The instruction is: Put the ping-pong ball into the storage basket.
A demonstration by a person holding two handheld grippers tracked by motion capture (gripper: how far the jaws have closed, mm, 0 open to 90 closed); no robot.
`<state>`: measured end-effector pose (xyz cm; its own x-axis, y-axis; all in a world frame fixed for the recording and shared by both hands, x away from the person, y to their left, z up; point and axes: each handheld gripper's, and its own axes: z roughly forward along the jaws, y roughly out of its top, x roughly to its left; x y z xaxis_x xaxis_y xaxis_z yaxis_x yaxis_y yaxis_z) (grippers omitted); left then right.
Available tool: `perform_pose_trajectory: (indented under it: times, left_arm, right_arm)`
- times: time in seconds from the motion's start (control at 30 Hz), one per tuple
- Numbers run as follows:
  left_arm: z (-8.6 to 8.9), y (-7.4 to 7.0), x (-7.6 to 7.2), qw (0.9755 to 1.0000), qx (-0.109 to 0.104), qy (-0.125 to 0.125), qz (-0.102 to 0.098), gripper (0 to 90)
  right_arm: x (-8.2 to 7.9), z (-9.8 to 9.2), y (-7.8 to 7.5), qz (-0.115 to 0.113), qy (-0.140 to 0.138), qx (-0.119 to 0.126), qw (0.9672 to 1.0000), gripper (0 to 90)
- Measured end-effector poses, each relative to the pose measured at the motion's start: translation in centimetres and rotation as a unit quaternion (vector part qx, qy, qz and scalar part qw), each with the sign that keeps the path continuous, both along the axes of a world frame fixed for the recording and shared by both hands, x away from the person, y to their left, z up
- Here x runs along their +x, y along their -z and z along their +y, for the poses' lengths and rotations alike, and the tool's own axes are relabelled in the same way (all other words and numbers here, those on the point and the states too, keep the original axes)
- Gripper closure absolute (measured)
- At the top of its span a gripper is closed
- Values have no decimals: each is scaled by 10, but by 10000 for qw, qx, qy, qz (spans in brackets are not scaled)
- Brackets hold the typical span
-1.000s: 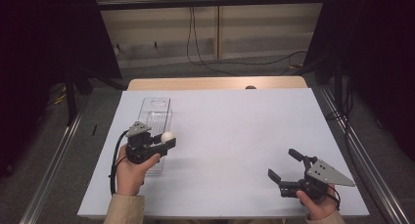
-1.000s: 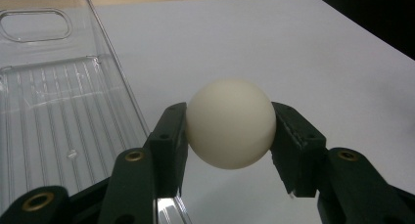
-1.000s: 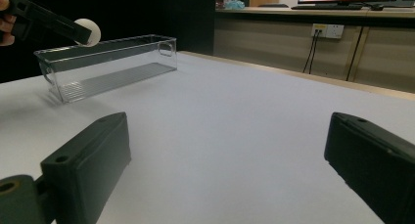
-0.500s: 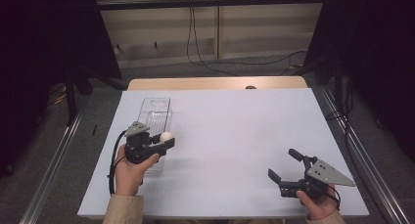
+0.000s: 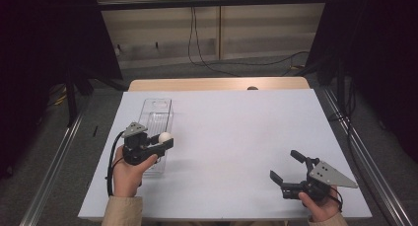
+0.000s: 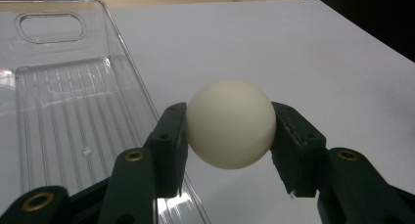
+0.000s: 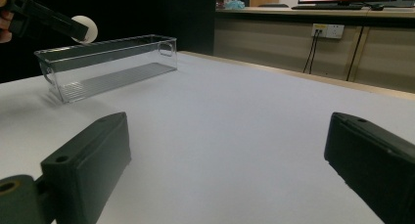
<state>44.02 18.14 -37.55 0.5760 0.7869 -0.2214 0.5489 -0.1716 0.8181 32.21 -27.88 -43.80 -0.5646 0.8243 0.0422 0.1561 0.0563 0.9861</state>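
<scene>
Fingers of your left gripper (image 5: 165, 141) clamp the white ball (image 6: 230, 123), held above the clear bin's (image 5: 156, 115) near right edge. Release into it remains; your right gripper (image 5: 286, 168) rests wide open, empty, on the tabletop (image 5: 236, 132).

High view overhead facing forward, gripper views close, low, sharing clear bin (image 5: 156, 118)
</scene>
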Motion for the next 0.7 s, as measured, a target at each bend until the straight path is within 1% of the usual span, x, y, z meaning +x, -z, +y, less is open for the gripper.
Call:
perform_pose_trajectory:
  times: [0.1, 0.13, 0.17, 0.33, 0.47, 0.7]
  left_arm:
    - [0, 0, 0, 10000, 20, -23, -5, 512]
    - [1, 0, 0, 10000, 4, 6, -1, 512]
    - [1, 0, 0, 10000, 35, -16, -12, 512]
    - [3, -1, 0, 10000, -5, -47, -23, 512]
    - [4, -2, 0, 10000, -9, -26, -30, 512]
    - [7, -3, -1, 10000, -19, -76, -36, 512]
  right_arm:
    - [0, 0, 0, -8, 5, -6, 10000, 28]
    - [0, 0, 0, -9, 4, -8, 10000, 27]
    - [0, 0, 0, -6, 6, -6, 10000, 27]
    - [0, 0, 0, -14, 22, -20, 10000, 27]
    - [0, 0, 0, -15, 23, -19, 10000, 27]
    - [0, 0, 0, -23, 18, -19, 10000, 28]
